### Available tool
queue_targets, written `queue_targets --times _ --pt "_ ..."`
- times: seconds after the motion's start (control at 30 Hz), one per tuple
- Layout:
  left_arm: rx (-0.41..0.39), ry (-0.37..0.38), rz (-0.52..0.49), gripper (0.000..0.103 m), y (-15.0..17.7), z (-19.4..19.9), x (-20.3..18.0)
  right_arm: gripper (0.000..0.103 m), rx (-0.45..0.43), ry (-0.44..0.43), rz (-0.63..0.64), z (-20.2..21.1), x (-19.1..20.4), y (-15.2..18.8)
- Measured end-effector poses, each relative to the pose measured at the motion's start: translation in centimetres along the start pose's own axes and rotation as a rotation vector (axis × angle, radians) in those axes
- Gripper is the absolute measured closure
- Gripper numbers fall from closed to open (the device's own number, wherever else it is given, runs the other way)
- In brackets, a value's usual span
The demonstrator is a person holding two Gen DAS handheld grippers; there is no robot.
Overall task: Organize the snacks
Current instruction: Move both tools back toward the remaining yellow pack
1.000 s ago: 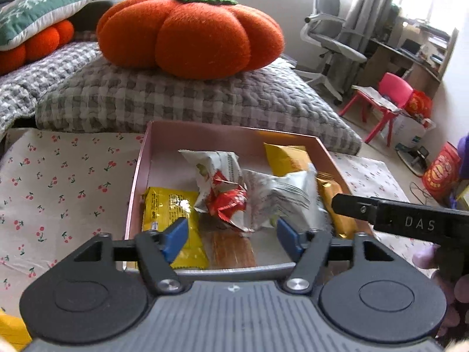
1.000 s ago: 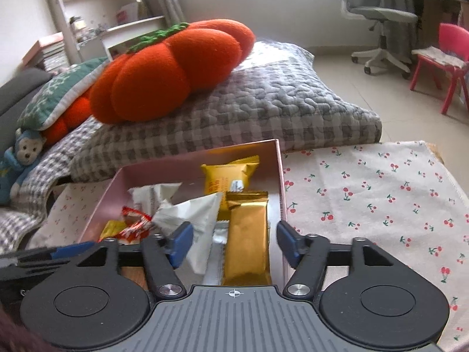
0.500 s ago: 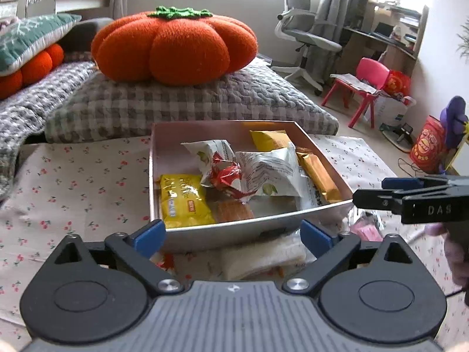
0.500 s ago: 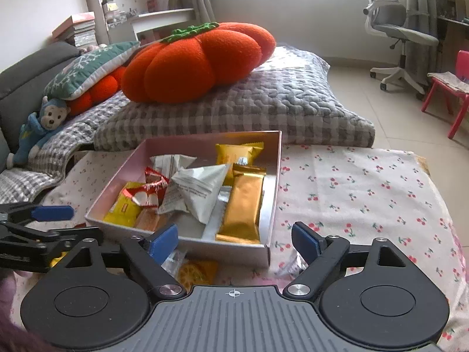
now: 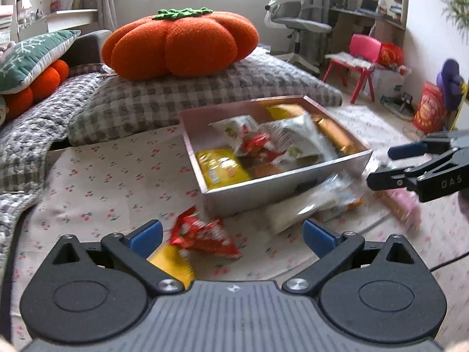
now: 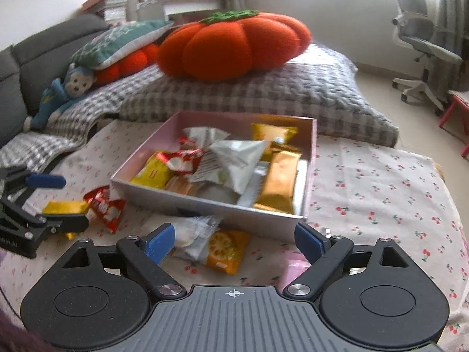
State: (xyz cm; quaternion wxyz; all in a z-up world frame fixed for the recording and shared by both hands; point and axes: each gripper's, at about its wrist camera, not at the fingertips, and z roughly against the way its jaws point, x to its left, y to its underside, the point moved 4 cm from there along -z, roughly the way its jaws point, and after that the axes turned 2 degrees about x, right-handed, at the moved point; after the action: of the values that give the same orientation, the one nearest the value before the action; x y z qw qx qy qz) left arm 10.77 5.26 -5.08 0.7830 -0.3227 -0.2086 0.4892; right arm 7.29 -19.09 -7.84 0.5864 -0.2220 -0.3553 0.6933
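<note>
Reading "DAS": right gripper (image 5: 384,167), open-jawed, empty.

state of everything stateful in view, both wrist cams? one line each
left hand-held gripper: open, nothing between its fingers
right hand-held gripper: open, holding nothing
pink box: lidless, partly filled with snack packets
gold bar: inside box, lying flat
red packet: outside box, on cloth
orange-and-clear packet: outside box, on cloth by its near wall

Pink box (image 6: 164,204), cherry-print cloth (image 6: 381,193)
</note>
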Motion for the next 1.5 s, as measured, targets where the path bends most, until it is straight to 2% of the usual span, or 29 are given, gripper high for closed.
queue_targets --times 0.13,0.33,0.47,0.7,0.93,1.03,1.27,1.5 --pt "0.031 -0.028 0.003 0.001 1.0 0.1 2.2 0.012 0.025 -0.020 0.043 -0.9 1.6 0.4" --pt "0.085 0.007 0.045 0.001 2.6 0.2 5.3 0.012 0.056 -0.042 0.086 -2.6 3.6 0.6" --pt "0.114 0.027 0.027 0.003 4.1 -0.3 6.8 0.012 0.083 -0.068 0.087 -3.8 4.4 0.4" --pt "0.158 0.012 -0.006 0.003 5.2 -1.2 7.9 0.012 0.104 -0.042 0.076 -5.8 4.7 0.1" --pt "0.217 0.011 -0.029 0.007 5.9 -1.8 8.0 0.015 0.097 -0.046 0.117 -6.5 5.4 0.2" --pt "0.221 0.039 -0.042 0.007 6.2 -1.2 7.6 0.015 0.097 -0.052 0.124 -6.4 5.5 0.3" --pt "0.238 0.093 -0.073 0.007 6.8 -0.1 6.2 0.024 0.103 -0.075 0.123 -5.6 5.6 0.4" --pt "0.243 0.142 -0.100 0.007 6.7 0.5 4.8 0.024 0.138 -0.124 0.143 -4.6 6.5 0.8"
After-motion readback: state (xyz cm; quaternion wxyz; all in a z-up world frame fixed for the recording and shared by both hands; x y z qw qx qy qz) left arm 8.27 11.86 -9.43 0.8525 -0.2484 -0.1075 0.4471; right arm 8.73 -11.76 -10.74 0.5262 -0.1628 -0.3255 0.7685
